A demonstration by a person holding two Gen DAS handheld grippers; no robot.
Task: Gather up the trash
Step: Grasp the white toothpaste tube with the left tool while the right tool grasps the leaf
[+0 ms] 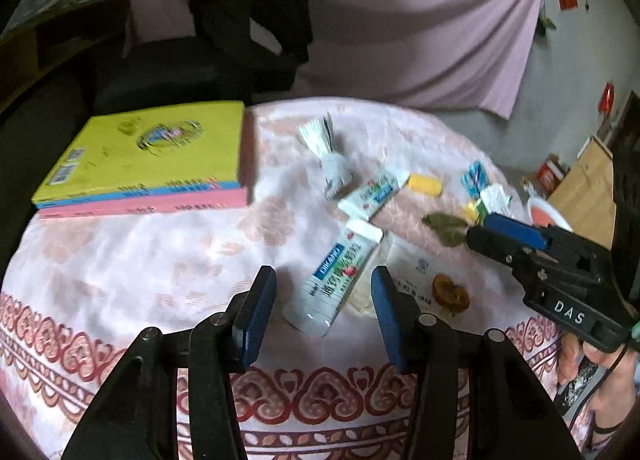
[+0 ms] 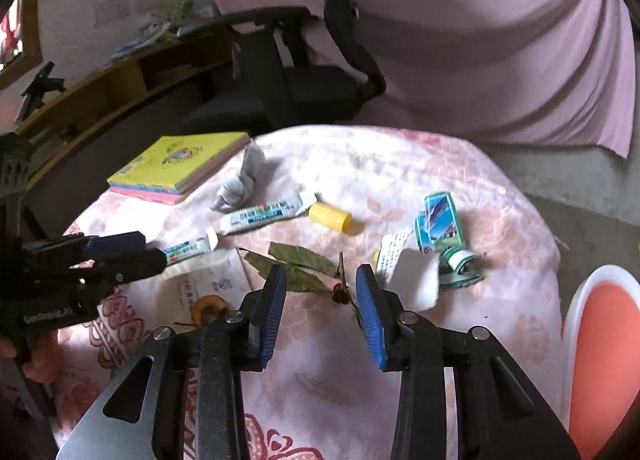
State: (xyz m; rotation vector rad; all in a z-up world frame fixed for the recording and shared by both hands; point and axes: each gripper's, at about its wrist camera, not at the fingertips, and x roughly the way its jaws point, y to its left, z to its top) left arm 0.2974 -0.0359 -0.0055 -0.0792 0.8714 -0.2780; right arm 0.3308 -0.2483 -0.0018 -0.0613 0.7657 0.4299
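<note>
Litter lies on a round table with a pink patterned cloth point(image 1: 120, 260). My left gripper point(image 1: 323, 276) stands open, and a white toothpaste tube point(image 1: 340, 272) lies on the cloth in line with its gap, untouched by the pads. Beside that tube are a paper sachet point(image 1: 408, 272) and a brown fruit scrap point(image 1: 450, 292). My right gripper point(image 2: 321, 272) is open over dry leaves point(image 2: 304, 264) with a small stem. A torn white paper point(image 2: 416, 276) and crushed green packets point(image 2: 440, 223) lie to its right. Farther off are a second tube point(image 2: 268, 213), a yellow cap point(image 2: 330, 217) and a crumpled grey wrapper point(image 2: 240, 183).
A stack of books point(image 1: 152, 155), yellow on top, lies at the table's far left. A black office chair point(image 1: 224, 39) stands behind the table before a pink curtain point(image 1: 420, 19). An orange-and-white round object point(image 2: 604, 340) sits off the table's right edge.
</note>
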